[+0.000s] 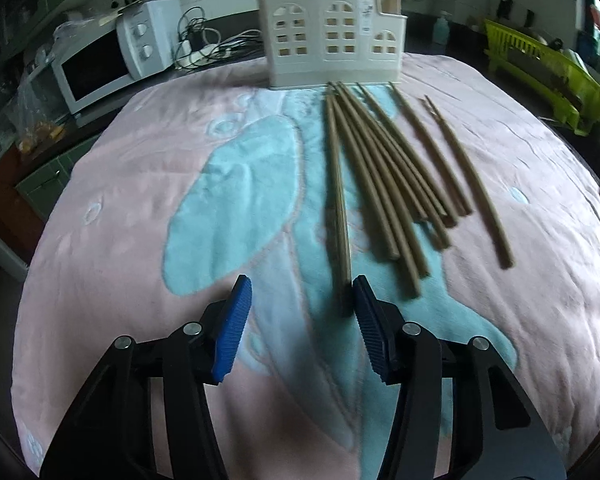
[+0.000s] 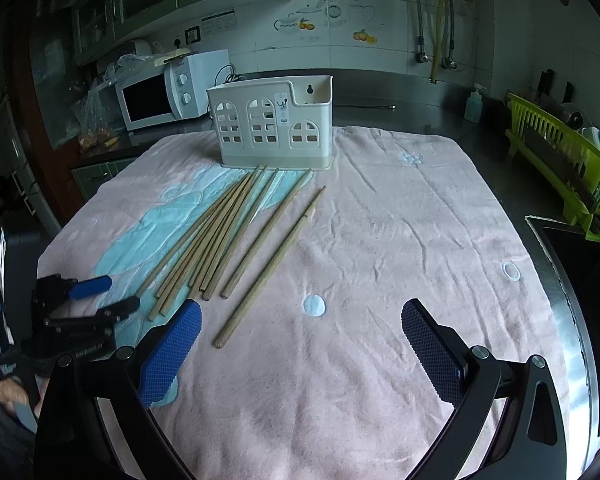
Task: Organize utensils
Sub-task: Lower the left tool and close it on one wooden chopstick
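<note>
Two hand-held grippers nearest, both low over a pink towel (image 1: 140,200) with pale blue patches, spread on a steel counter (image 2: 572,300).

Left hand-held gripper (image 1: 302,280): blue pads partly spread, not pressing on anything. Near end of leftmost chopstick (image 1: 338,208) just inside the right-hand pad; touching or not, cannot tell. Bare towel across the rest of the gap. In the right wrist view, same tool at far left, with part of a person's hand on its grip at the lower left edge.

Right hand-held gripper (image 2: 302,306): pads spread wide, nothing but towel between them. Thick end of a lone chopstick (image 2: 268,264) just ahead of its left pad, apart from it.

Mid-ground: wooden chopsticks (image 1: 380,168) flat on the towel in a loose fan, thick ends toward the grippers, thin ends converging toward the holder. Most bunched and overlapping over the blue patch; two more lying separately to the right of the bunch.

Beyond: cream plastic utensil holder (image 1: 332,40), upright on the towel's far edge, arched window cut-outs in front. Thin chopstick tips just short of its base. No contents visible through the cut-outs or over the rim.

Farthest: white microwave (image 1: 96,68) back left, tangle of cables (image 1: 204,46) beside it; soap bottle (image 1: 440,28) and lime-green dish rack (image 1: 540,68) back right, against a tiled wall.
</note>
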Demonstrator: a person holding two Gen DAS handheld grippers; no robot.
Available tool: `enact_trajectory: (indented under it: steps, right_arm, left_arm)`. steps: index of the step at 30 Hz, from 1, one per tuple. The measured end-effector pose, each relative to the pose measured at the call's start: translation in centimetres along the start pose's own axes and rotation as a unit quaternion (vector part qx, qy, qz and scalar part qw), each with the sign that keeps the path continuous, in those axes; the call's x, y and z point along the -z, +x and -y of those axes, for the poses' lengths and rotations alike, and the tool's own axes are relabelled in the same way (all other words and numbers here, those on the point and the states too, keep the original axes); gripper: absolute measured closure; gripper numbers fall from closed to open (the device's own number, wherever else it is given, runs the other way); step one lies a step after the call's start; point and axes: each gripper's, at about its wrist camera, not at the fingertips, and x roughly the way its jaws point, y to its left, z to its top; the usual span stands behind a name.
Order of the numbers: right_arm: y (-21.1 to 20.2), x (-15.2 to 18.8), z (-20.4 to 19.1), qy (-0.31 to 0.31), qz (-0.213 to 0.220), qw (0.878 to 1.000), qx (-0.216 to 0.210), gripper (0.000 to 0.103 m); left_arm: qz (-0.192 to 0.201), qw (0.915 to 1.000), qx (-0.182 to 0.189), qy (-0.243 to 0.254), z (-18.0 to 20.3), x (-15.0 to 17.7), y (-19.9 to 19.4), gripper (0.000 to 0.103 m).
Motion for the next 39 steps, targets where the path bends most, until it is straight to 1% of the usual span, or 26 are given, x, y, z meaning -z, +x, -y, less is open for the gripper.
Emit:
enact_trajectory:
  steps: [2,3,5,8,9,11,14,17,19,20,21,24,25,26,27,29,35,36,38,39]
  right_arm:
    - [0.1,0.0,0.1,0.002,-0.001,1.0,0.002,0.006]
    - [0.2,0.0,0.1,0.003,-0.002,1.0,0.001,0.006]
    - [0.5,0.1,0.1,0.004,-0.006,1.0,0.002,0.006]
    - [0.8,0.3,0.0,0.002,-0.011,1.0,0.001,0.006]
    - [0.9,0.3,0.0,0.001,-0.012,1.0,0.001,0.006]
    - [1.0,0.3,-0.1,-0.001,-0.014,1.0,-0.001,0.006]
    - [1.3,0.3,-0.2,-0.002,-0.018,1.0,-0.002,0.006]
    - [1.8,0.4,-0.4,-0.001,-0.022,1.0,-0.008,0.006]
    - [2.3,0.5,-0.5,-0.002,-0.028,1.0,-0.011,0.007]
    - [2.5,0.5,-0.6,-0.004,-0.031,0.999,-0.01,0.007]
    - [2.7,0.5,-0.7,-0.005,-0.034,0.999,-0.01,0.007]
    - [3.2,0.8,-1.1,-0.005,-0.043,0.999,-0.01,0.008]
    - [3.4,0.8,-1.2,-0.005,-0.046,0.999,-0.011,0.012]
    - [3.7,0.9,-1.3,-0.005,-0.051,0.999,-0.012,0.023]
    - [3.9,0.9,-1.5,-0.005,-0.057,0.998,-0.014,0.026]
    - [4.8,1.1,-1.9,-0.005,-0.073,0.997,-0.018,0.032]
    - [6.3,1.1,-3.9,-0.013,-0.094,0.995,-0.022,0.051]
    - [6.4,1.1,-4.1,-0.012,-0.096,0.995,-0.022,0.052]
    - [6.8,1.1,-4.7,-0.015,-0.099,0.995,-0.014,0.058]
    - [7.0,1.1,-4.9,-0.014,-0.102,0.995,-0.009,0.06]
  left_arm:
    - [0.0,1.0,-0.001,-0.009,-0.3,-0.3,0.1,0.054]
    - [0.0,0.9999,0.005,-0.013,-0.3,-0.4,0.1,0.055]
    - [0.002,0.9999,0.011,-0.008,0.0,-0.5,0.3,0.057]
    - [0.006,0.9999,0.008,0.003,0.9,-0.8,0.6,0.063]
    - [0.006,0.9999,0.011,0.002,0.9,-0.9,0.7,0.066]
    - [0.006,0.9998,0.018,0.0,0.9,-1.2,0.9,0.07]
    - [0.007,0.9997,0.024,0.002,1.0,-1.4,1.1,0.071]
    - [0.001,0.9992,0.04,-0.007,0.5,-1.6,1.3,0.071]
    - [-0.003,0.999,0.043,-0.008,0.4,-1.8,1.4,0.071]
    - [-0.002,0.9992,0.04,-0.004,0.5,-1.8,1.5,0.075]
    - [0.0,0.9993,0.037,0.0,0.7,-1.9,1.5,0.082]
    - [0.003,0.9994,0.033,0.004,0.9,-2.1,1.7,0.092]
    - [0.004,0.9993,0.036,0.001,0.9,-2.2,1.7,0.092]
    - [0.005,0.9992,0.039,-0.003,0.8,-2.2,1.7,0.094]
    - [0.005,0.999,0.043,-0.008,0.6,-2.3,1.8,0.095]
    - [0.006,0.9985,0.052,-0.014,0.2,-2.3,1.8,0.096]
    - [0.007,0.9977,0.065,-0.016,-0.5,-2.3,1.9,0.097]
    - [0.008,0.9975,0.068,-0.017,-0.6,-2.3,1.9,0.097]
    - [0.008,0.9964,0.081,-0.024,-0.9,-2.3,2.0,0.097]
    - [0.006,0.9959,0.086,-0.028,-1.1,-2.2,2.1,0.097]
